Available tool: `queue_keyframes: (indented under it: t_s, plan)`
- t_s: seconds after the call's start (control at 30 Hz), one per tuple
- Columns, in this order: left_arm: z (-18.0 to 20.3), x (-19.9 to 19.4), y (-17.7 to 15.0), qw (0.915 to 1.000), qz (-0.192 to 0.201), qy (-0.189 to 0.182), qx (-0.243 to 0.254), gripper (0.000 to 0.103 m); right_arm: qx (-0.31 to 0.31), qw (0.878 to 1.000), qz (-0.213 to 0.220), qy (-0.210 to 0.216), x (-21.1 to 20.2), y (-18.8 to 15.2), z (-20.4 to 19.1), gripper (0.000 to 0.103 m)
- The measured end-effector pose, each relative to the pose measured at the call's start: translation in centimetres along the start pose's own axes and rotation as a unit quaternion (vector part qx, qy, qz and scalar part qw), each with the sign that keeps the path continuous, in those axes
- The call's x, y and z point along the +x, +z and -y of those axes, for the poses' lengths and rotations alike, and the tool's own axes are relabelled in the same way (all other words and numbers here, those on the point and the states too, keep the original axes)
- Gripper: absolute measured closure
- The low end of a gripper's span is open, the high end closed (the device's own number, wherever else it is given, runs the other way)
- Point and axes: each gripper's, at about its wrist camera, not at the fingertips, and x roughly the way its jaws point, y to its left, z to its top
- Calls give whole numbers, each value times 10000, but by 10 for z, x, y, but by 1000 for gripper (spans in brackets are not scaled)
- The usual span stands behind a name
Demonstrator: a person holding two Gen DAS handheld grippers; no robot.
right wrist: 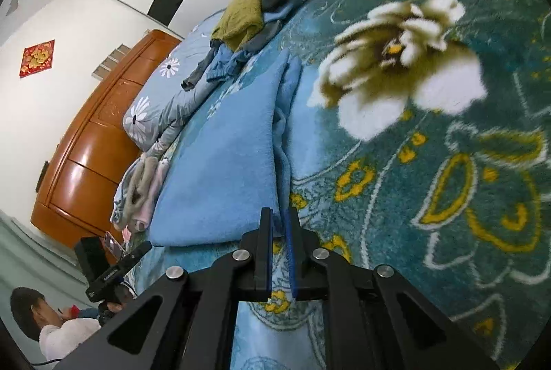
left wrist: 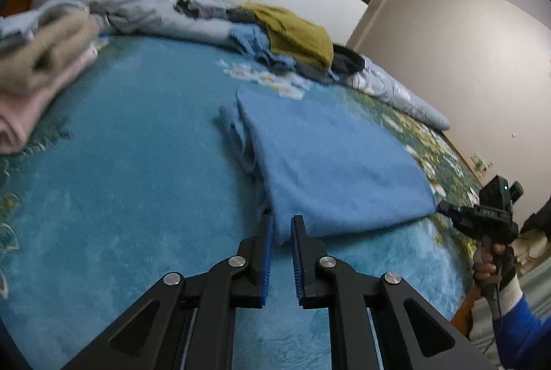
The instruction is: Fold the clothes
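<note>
The blue garment (left wrist: 330, 160) lies folded into a flat slab on the teal floral blanket (left wrist: 120, 184), its stacked layers showing along one long side. The left gripper (left wrist: 281, 228) straddles the near corner at six o'clock, jaws narrowly parted with the fabric edge between them; whether the pads actually pinch it I cannot tell. The right gripper (right wrist: 279, 222) sits the same way at its own corner, a slim gap showing.

The fleece looks thick and soft. If only the top layer is caught, lifting could peel the fold apart. At twelve o'clock waits the unfolded pile (left wrist: 292, 36); at ten o'clock, the folded stack (left wrist: 38, 73).
</note>
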Motion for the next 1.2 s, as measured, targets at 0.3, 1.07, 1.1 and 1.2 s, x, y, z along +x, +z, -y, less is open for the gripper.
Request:
queue_keyframes:
  t_s: [0.3, 1.07, 1.1, 1.2]
  plan:
    - [59, 28, 32, 9995, 22, -79, 295, 54, 271, 9995, 26, -161, 7, -2, 0, 88]
    - [87, 139, 39, 9944, -688, -475, -646, 75, 317, 9961, -505, 654, 60, 52, 1, 60]
    - [86, 139, 39, 9942, -691, -498, -659, 75, 349, 9954, -517, 729, 60, 52, 2, 61]
    - [86, 135, 38, 9942, -697, -511, -642, 75, 496, 9939, -595, 789, 57, 50, 7, 68]
